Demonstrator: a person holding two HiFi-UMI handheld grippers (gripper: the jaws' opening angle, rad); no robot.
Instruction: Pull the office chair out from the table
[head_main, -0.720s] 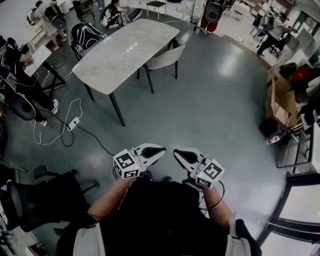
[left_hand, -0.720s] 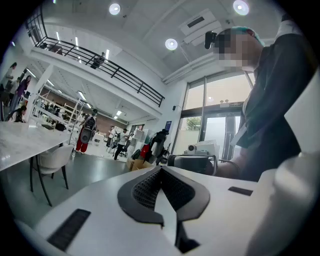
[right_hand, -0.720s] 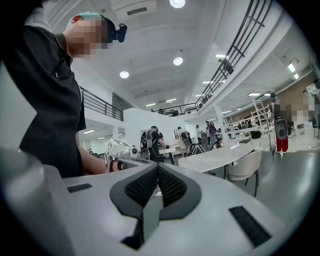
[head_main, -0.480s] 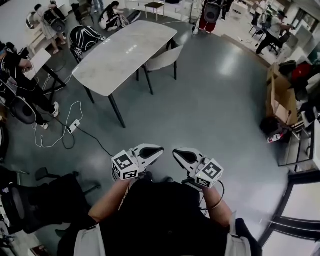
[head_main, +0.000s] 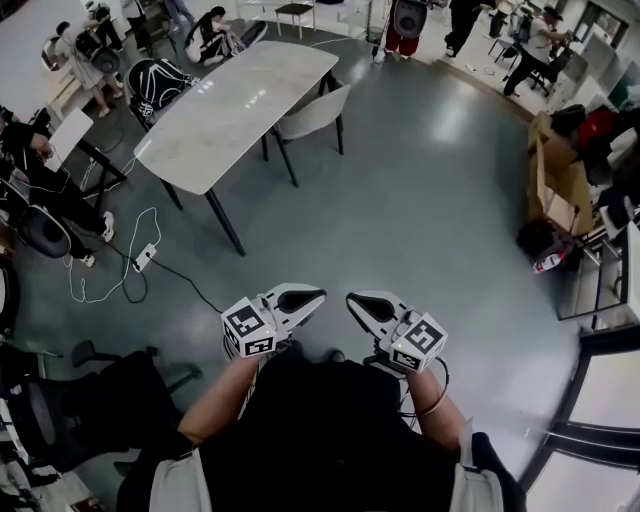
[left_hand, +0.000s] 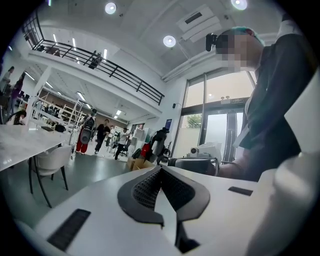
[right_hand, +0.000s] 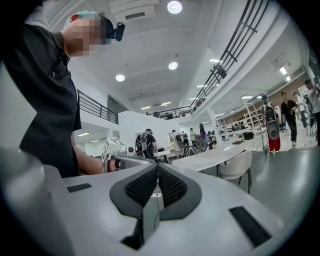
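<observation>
While my left tongs (head_main: 312, 298) and right tongs (head_main: 358, 302) sit closed and empty at lower centre, the chair (head_main: 312, 112) stands at the desk (head_main: 230, 100), upper centre; arriving closed, I could push it under.

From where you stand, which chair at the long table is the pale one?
The pale chair tucked at the table's right-hand long side, by the open floor. The black chair on the opposite side has white trim.

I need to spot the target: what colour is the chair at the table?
The chair is off-white; the head view shows it best.
</observation>
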